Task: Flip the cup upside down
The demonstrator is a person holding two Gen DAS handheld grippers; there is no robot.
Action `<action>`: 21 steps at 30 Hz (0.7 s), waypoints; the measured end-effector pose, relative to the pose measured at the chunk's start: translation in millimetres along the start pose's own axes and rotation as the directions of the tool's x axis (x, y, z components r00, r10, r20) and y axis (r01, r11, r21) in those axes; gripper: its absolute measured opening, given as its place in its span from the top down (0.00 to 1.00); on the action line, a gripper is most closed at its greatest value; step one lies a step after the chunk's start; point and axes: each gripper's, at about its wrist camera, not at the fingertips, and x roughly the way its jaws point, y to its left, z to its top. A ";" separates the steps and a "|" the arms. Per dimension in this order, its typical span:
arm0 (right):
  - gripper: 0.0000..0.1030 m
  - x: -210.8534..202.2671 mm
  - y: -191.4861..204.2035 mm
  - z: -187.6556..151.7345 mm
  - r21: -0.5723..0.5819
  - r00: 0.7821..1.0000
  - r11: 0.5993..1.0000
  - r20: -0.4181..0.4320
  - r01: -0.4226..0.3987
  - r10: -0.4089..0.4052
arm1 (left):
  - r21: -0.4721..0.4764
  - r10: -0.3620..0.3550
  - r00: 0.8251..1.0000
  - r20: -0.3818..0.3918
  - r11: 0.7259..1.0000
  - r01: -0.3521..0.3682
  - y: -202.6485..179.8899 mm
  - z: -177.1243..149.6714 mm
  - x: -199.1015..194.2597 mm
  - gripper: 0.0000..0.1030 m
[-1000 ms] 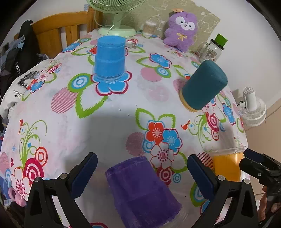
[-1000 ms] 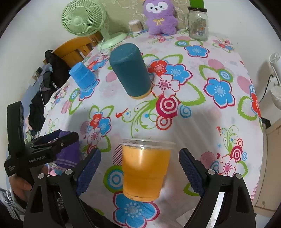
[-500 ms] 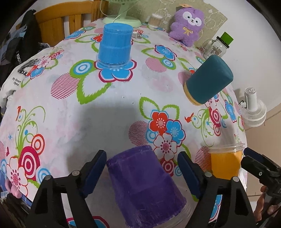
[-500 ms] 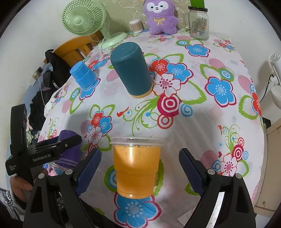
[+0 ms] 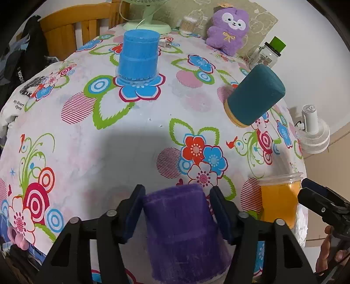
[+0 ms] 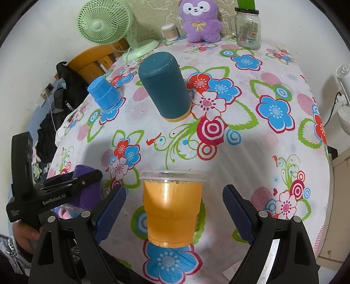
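A purple cup point(image 5: 183, 231) stands upside down near the table's front edge. My left gripper point(image 5: 177, 209) is shut on it, one pad against each side. In the right wrist view the cup point(image 6: 84, 187) shows partly behind the left gripper. An orange cup point(image 6: 171, 207) stands upright, mouth up, between the open fingers of my right gripper point(image 6: 172, 214), which do not touch it. It also shows in the left wrist view point(image 5: 279, 201). A blue cup point(image 5: 139, 58) and a teal cup point(image 5: 254, 96) stand upside down farther back.
The table has a floral cloth point(image 5: 135, 139). At its far edge stand a green fan point(image 6: 105, 21), a purple plush toy point(image 6: 200, 20), a glass jar point(image 6: 248, 27) and a swab box point(image 6: 169, 32). A wooden chair point(image 5: 76, 28) with dark clothes is at the left, a white fan point(image 5: 312, 135) at the right.
My left gripper has moved in around the purple cup and closed from wide open onto its sides. The right gripper stays open around the orange cup, which shifted little in view.
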 end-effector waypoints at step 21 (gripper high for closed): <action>0.11 -2.2 5.4 -0.3 -0.007 1.000 1.000 0.000 -0.001 0.001 | 0.035 -0.023 0.999 0.026 0.999 0.022 -4.5 -1.2 -12.6 0.45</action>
